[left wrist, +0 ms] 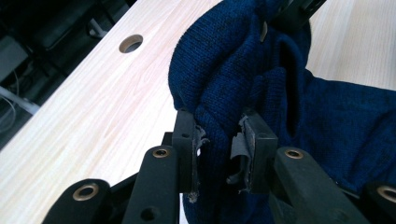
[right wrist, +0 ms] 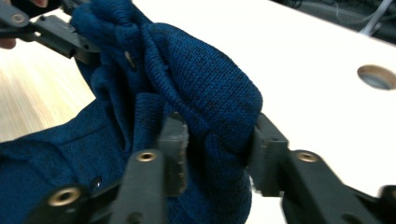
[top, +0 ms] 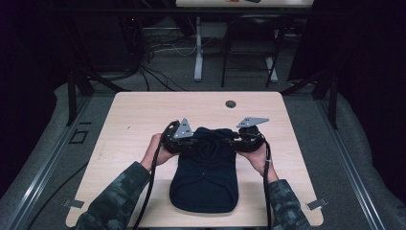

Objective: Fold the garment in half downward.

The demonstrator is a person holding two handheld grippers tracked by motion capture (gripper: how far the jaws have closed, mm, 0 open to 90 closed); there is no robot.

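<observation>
A dark blue knit garment (top: 206, 179) lies on the light wooden table (top: 139, 115), its near part flat and its far end bunched up and raised. My left gripper (top: 194, 140) is shut on a fold at the left of that raised end; in the left gripper view its pads (left wrist: 187, 140) pinch the knit (left wrist: 327, 112). My right gripper (top: 230, 140) is shut on a thick fold at the right. The right gripper view has blue fabric (right wrist: 196, 79) bulging between the right gripper's jaws (right wrist: 217, 135), with the left gripper (right wrist: 70, 42) beyond.
A round cable hole (top: 231, 104) sits near the table's far edge. Metal clips (top: 73, 203) (top: 316, 203) mark the front corners. Beyond the table stand a desk leg (top: 198, 48) and floor cables (top: 158, 48). Camouflage sleeves (top: 115, 196) come in from below.
</observation>
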